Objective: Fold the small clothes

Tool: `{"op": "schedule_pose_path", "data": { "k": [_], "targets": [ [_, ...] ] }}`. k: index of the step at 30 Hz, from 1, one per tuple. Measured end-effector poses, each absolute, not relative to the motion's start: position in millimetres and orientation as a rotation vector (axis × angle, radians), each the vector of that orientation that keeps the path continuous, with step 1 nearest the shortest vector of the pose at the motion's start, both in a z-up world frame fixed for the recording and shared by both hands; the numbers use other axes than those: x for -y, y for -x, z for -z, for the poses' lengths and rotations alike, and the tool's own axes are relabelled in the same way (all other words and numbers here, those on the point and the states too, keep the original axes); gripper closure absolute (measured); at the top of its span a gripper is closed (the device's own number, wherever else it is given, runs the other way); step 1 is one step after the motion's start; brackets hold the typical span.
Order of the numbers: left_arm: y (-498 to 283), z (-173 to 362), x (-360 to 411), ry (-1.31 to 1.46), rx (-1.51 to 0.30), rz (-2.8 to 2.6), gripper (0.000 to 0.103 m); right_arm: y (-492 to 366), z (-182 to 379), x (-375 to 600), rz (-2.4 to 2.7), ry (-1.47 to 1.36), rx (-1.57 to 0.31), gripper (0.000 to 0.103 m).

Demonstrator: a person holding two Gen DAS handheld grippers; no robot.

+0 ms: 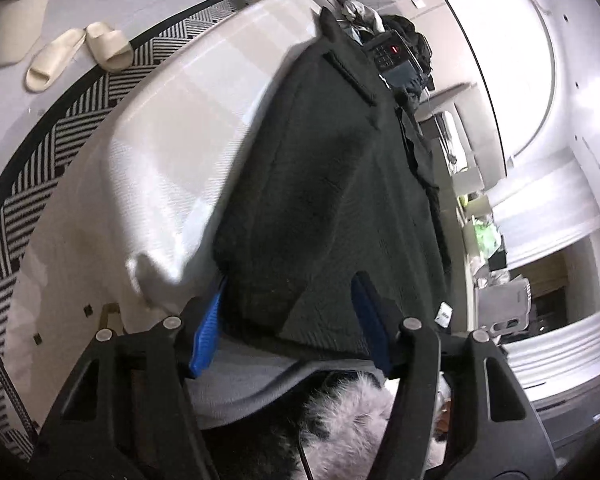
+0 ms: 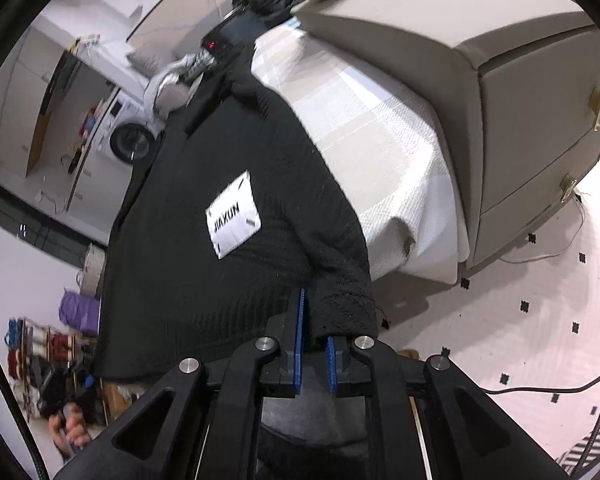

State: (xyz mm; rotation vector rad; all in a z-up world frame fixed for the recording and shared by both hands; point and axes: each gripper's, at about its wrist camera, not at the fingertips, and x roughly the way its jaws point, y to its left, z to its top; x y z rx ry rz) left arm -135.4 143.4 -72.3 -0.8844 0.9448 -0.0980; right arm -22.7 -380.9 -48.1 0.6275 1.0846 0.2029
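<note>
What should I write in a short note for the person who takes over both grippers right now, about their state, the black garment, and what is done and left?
Left gripper: jaws wide apart, the black garment hangs between them; a real grip is not clear.
Right gripper: jaws close together on the garment's lower edge.
Garment: held up over the bed, white label facing the right camera.
Done: garment picked up.
Left: no fold is visible yet; lay it flat on the bed and fold it.
</note>
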Motion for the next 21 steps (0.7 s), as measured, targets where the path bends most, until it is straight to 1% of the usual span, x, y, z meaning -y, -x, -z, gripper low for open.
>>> {"op": "schedule_pose_path", "data": {
  "k": [2,3,5,7,8,10,12,15,17,18,21],
  "targets": [
    [127.7,71.8,-137.2,0.848,-0.951,0.095,0.047,25.0,45.6,384.9,-0.236,-0.591,-1.122,0.088],
    [124.6,71.2,-133.9,0.824,-0.954,0.081,0.05,27.6,42.6,388.5,-0.255,-0.56,-1.139,0.082],
    [123.9,69.8,-130.7,0.787,-0.951,0.046,0.073,33.4,38.4,393.5,-0.279,-0.534,-1.136,0.079],
    [124.0,67.4,-130.1,0.757,-0.932,0.018,0.084,39.2,34.5,402.5,-0.31,-0.542,-1.099,0.076],
    [124.1,66.8,-129.6,0.751,-0.926,0.013,0.086,40.3,34.7,405.9,-0.317,-0.559,-1.088,0.075],
    [124.3,65.8,-129.4,0.744,-0.92,0.007,0.089,41.2,39.4,418.5,-0.346,-0.653,-1.054,0.069],
    [124.9,63.6,-129.7,0.73,-0.915,0.008,0.089,41.4,47.0,427.8,-0.357,-0.73,-1.056,0.066],
    [129.8,60.9,-134.7,0.731,-0.907,0.001,0.089,45.0,42.1,432.2,-0.362,-0.724,-1.038,0.066],
    [130.4,60.8,-138.0,0.744,-0.903,0.002,0.089,49.1,35.7,439.2,-0.34,-0.694,-1.012,0.062],
    [133.1,62.0,-140.4,0.748,-0.903,0.004,0.089,49.8,34.5,442.3,-0.32,-0.686,-1.003,0.058],
    [134.6,66.1,-142.1,0.758,-0.911,0.003,0.089,42.5,39.8,438.3,-0.347,-0.709,-1.002,0.058]
  ]
}}
